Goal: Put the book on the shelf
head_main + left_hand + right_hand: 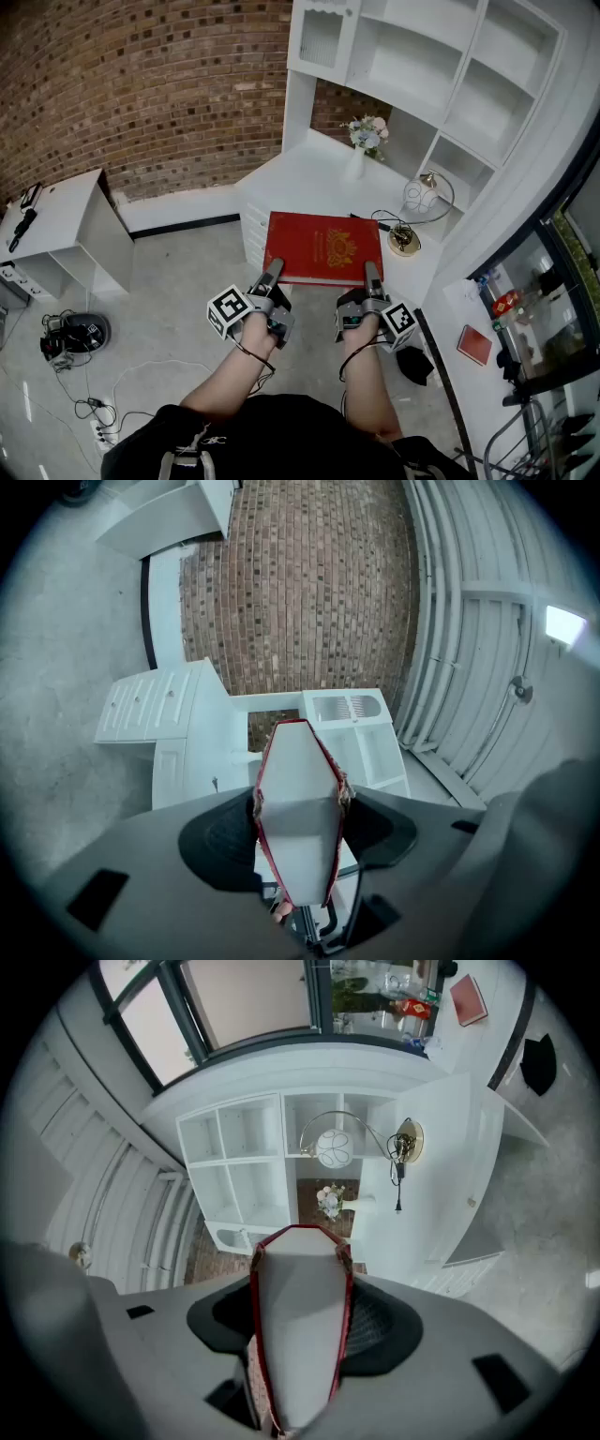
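Note:
A thick red book (323, 247) with a gold emblem on its cover is held flat in front of the white desk (309, 173), under the white shelf unit (422, 66). My left gripper (270, 279) is shut on the book's near edge at the left, and my right gripper (372, 279) is shut on the same edge at the right. In the left gripper view the book's white page edge (298, 808) fills the space between the jaws. The right gripper view shows the same page edge (300, 1326) clamped between its pads, with the shelf compartments (246, 1166) beyond.
On the desk stand a vase of flowers (367, 141), a round lamp (424, 195) and a gold object (405, 239) with a cable. A small red book (474, 344) lies on a ledge at right. A white side table (66, 225) stands at left, with cables on the floor.

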Action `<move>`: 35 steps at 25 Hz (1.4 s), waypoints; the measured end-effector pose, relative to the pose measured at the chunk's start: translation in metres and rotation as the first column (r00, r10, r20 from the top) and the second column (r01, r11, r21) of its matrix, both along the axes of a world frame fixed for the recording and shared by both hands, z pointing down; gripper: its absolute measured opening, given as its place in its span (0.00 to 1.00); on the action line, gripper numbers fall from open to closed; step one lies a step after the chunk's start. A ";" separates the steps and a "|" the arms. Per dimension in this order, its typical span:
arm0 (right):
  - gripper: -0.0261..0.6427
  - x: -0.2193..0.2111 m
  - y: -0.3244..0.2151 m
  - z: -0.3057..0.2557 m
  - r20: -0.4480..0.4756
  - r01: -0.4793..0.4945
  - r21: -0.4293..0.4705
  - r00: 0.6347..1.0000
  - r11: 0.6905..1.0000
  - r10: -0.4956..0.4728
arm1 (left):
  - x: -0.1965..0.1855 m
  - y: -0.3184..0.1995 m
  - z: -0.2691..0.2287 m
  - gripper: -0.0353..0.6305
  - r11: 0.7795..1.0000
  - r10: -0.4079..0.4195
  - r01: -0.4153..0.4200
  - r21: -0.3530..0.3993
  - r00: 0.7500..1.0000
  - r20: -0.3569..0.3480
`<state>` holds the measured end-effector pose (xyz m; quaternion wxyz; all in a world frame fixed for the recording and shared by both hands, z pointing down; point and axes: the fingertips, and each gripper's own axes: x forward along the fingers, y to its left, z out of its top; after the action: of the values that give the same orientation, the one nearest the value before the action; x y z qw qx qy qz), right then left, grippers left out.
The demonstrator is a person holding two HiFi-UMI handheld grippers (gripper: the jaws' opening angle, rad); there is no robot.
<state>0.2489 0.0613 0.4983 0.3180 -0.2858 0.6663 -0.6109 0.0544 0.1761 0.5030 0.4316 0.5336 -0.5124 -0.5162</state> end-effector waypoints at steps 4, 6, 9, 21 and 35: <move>0.42 -0.002 0.001 0.000 -0.011 -0.008 0.006 1.000 1.000 0.008 | -0.002 0.001 0.002 0.43 1.000 0.003 -0.004 -0.004 1.000 -0.007; 0.42 -0.002 0.003 -0.001 -0.016 -0.014 0.008 1.000 1.000 0.014 | -0.003 0.003 0.002 0.43 1.000 0.007 -0.007 -0.005 1.000 -0.013; 0.42 -0.008 0.009 0.000 -0.021 -0.029 0.009 0.999 1.000 0.029 | -0.010 0.008 0.004 0.43 1.000 0.015 -0.015 -0.004 1.000 -0.017; 0.42 -0.053 0.040 0.019 -0.004 -0.053 0.008 0.999 0.999 0.053 | -0.066 0.027 0.002 0.43 0.999 0.043 -0.043 0.010 0.999 0.030; 0.42 -0.073 0.006 0.013 0.006 -0.096 0.025 0.995 0.995 0.096 | -0.086 -0.017 0.008 0.43 0.995 0.098 -0.099 0.015 0.995 0.036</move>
<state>0.1755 0.0671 0.5115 0.3519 -0.3121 0.6587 -0.5873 -0.0314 0.1586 0.5108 0.4430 0.5708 -0.4886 -0.4891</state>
